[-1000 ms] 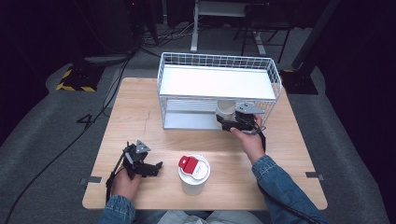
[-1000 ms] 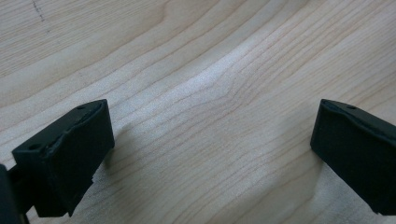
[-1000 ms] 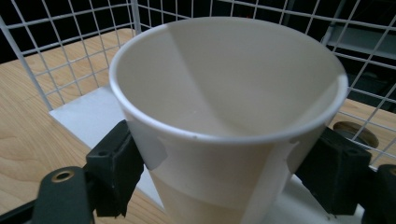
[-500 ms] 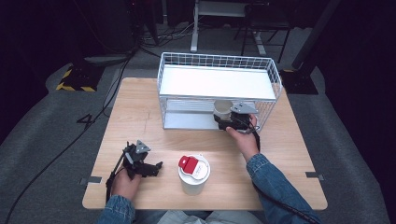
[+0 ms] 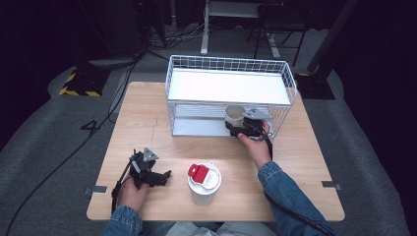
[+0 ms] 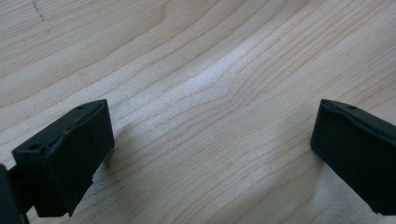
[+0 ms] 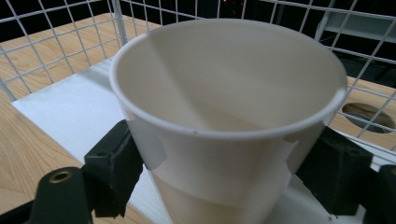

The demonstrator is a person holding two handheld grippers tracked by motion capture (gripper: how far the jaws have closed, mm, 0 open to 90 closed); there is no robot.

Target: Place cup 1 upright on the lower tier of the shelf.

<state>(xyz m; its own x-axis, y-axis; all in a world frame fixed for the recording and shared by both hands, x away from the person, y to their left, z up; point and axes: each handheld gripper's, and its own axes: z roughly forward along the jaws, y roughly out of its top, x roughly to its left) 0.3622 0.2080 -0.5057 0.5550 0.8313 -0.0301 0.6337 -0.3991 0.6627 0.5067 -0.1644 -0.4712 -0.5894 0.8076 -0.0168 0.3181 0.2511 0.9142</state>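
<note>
High view: right gripper (image 5: 235, 129) jaws just easing, paper cup (image 5: 235, 116) seemingly unmoved.

Two cups: open cup (image 5: 235, 115), lidded cup (image 5: 204, 183); one wire rack (image 5: 231, 93).

Matt paper cup (image 7: 224, 121), grained wood table (image 6: 210, 70), wire rack (image 5: 231, 93)

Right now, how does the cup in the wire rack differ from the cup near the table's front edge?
The open cup sits on the wire rack's lower shelf between the right gripper's jaws; the lidded cup stands free on the table with a red-tabbed lid. Both are white and upright.
</note>
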